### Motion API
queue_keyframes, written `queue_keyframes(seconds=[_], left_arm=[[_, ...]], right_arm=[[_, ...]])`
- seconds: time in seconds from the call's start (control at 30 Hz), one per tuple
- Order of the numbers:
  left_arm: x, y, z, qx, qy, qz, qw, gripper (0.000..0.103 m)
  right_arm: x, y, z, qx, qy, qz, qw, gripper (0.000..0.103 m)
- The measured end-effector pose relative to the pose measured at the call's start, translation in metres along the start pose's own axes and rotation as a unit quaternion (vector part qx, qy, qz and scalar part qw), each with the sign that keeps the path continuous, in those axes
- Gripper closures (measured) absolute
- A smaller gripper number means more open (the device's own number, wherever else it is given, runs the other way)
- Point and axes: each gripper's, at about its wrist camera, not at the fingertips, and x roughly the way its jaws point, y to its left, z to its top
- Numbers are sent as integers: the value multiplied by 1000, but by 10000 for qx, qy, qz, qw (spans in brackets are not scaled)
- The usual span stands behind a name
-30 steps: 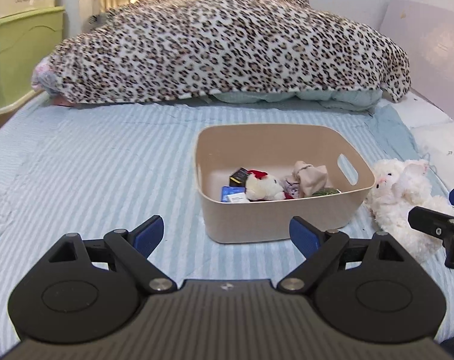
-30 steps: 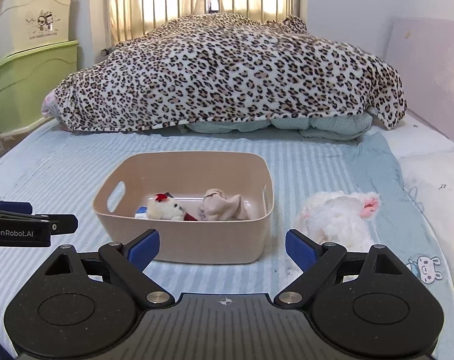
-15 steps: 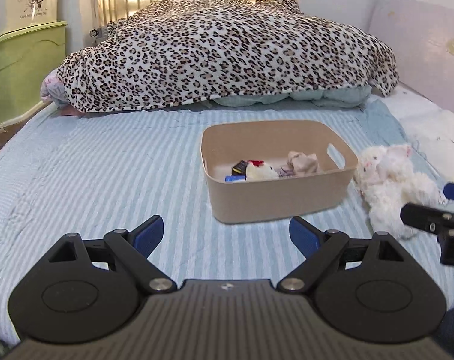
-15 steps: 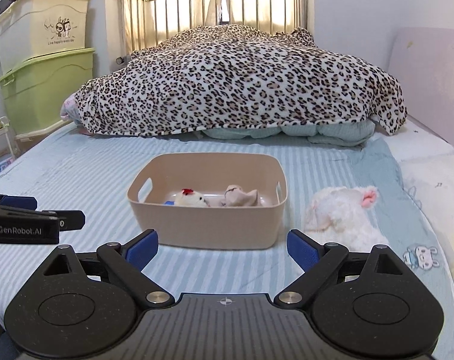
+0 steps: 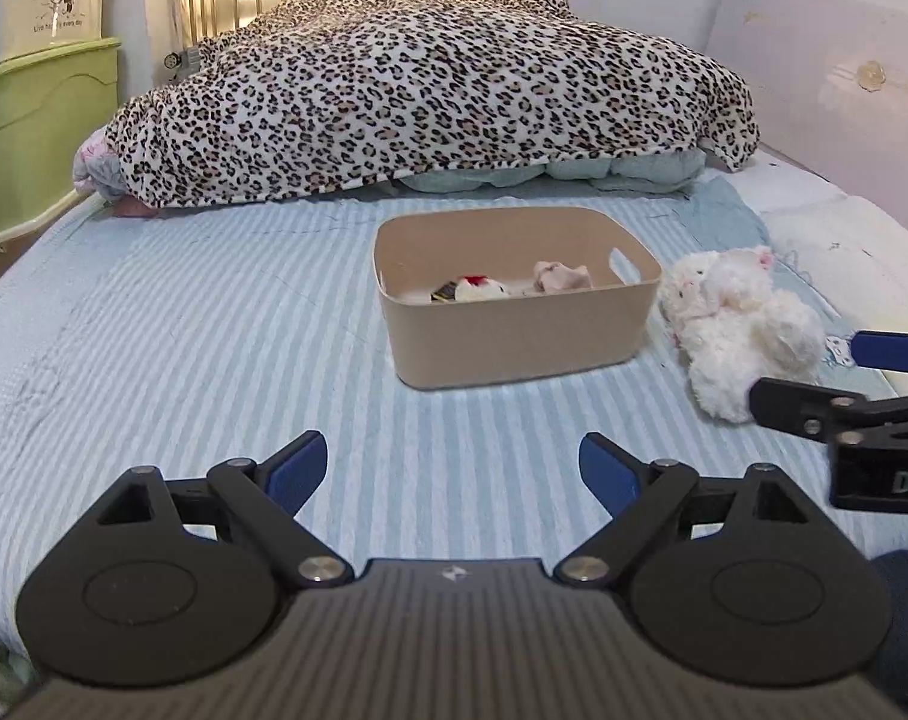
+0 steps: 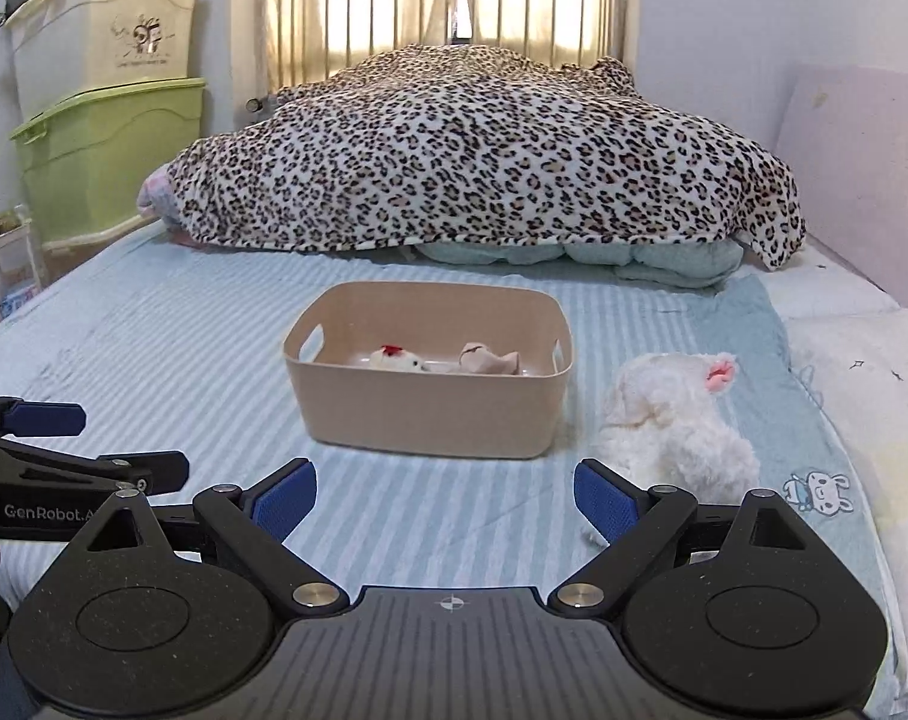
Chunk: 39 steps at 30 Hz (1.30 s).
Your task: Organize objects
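A beige plastic bin (image 5: 517, 330) (image 6: 429, 414) stands on the striped bed. Inside lie a small white plush with a red bow (image 5: 481, 288) (image 6: 393, 359), a beige plush (image 5: 562, 276) (image 6: 490, 359) and some smaller items. A fluffy white plush animal (image 5: 742, 330) (image 6: 676, 420) lies on the bed just right of the bin. My left gripper (image 5: 450, 474) is open and empty, well short of the bin. My right gripper (image 6: 444, 498) is open and empty, also short of the bin; it shows at the right edge of the left wrist view (image 5: 844, 384).
A leopard-print blanket (image 5: 429, 90) (image 6: 484, 156) is heaped at the far end of the bed before a metal headboard (image 6: 466, 18). Green and cream storage boxes (image 6: 99, 96) stand to the left. A pale board (image 5: 826, 72) lines the right wall.
Both grippers have pulled back and risen from the bin, which now looks smaller and farther. Both jaws stay open. The plush animal and the bin have not moved.
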Motion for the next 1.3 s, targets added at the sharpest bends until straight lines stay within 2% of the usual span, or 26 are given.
queue_keyframes(seconds=[0.13, 0.3, 0.9, 1.3], left_arm=[[-6, 2, -9, -234, 183, -207, 9993, 12], [-9, 2, -18, -290, 309, -198, 9989, 11], [-26, -2, -22, -201, 218, -225, 9993, 11], [-23, 1, -24, -219, 312, -268, 9989, 11]], right_arm=[[-3, 7, -8, -106, 101, 83, 9999, 9], [-9, 8, -18, -115, 172, 145, 9997, 9], [-20, 13, -27, -219, 289, 161, 9992, 10], [-18, 12, -31, -122, 339, 185, 9992, 10]])
